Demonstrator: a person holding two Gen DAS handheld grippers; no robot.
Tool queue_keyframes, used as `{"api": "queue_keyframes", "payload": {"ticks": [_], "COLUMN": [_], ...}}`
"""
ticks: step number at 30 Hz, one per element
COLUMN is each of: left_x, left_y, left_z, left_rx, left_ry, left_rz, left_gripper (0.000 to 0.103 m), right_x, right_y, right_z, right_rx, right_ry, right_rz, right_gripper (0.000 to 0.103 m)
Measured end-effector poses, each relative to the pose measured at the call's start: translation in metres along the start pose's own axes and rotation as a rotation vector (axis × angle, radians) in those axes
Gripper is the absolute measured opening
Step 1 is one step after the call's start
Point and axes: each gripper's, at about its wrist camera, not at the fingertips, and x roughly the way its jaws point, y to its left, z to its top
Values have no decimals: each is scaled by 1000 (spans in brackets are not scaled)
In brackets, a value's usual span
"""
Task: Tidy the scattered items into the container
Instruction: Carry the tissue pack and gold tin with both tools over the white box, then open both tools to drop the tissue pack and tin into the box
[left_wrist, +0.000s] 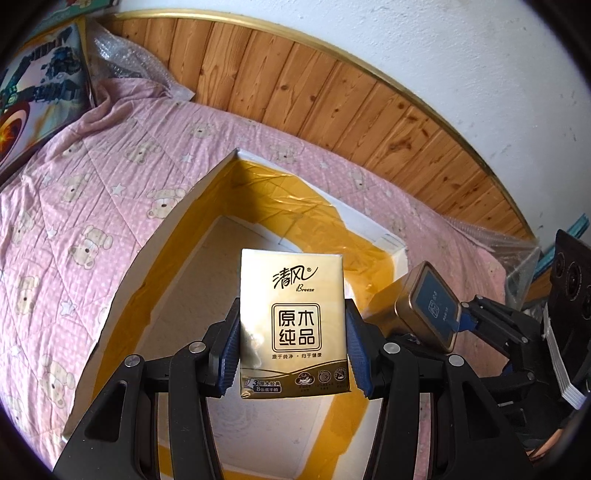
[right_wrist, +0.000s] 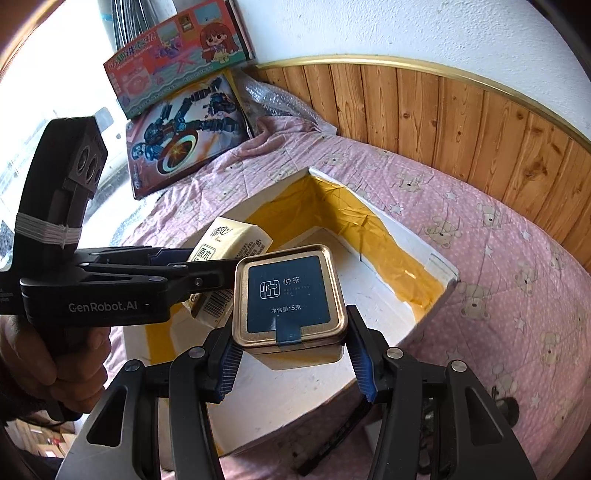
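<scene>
Claws (left_wrist: 293, 347) (right_wrist: 293, 350) clamp a glossy tissue pack (left_wrist: 293, 321) and square metal tin (right_wrist: 290, 299) above the foam box (right_wrist: 406, 325).

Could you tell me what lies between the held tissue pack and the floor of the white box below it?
Nothing: in the left wrist view the tissue pack hangs in the left gripper above the box, whose white floor is bare there.

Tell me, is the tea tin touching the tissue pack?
Cannot tell: in the right wrist view the tea tin overlaps the tissue pack, hiding any gap.
</scene>
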Motion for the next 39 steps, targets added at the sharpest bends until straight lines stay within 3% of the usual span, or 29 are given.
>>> {"api": "queue_keyframes", "payload": {"ticks": [27, 39], "left_x": [118, 142], "left_y": [29, 32], "left_z": [43, 46], "left_rx": [-2, 43], "left_ry": [201, 212], "left_rz": [92, 148], "left_gripper": [52, 53], "right_x": [106, 137], "right_y": [-25, -29], "right_z": [38, 40], "right_rx": [-143, -171], "right_ry": [289, 398], "right_rz": [-84, -125], "right_gripper": [53, 53]}}
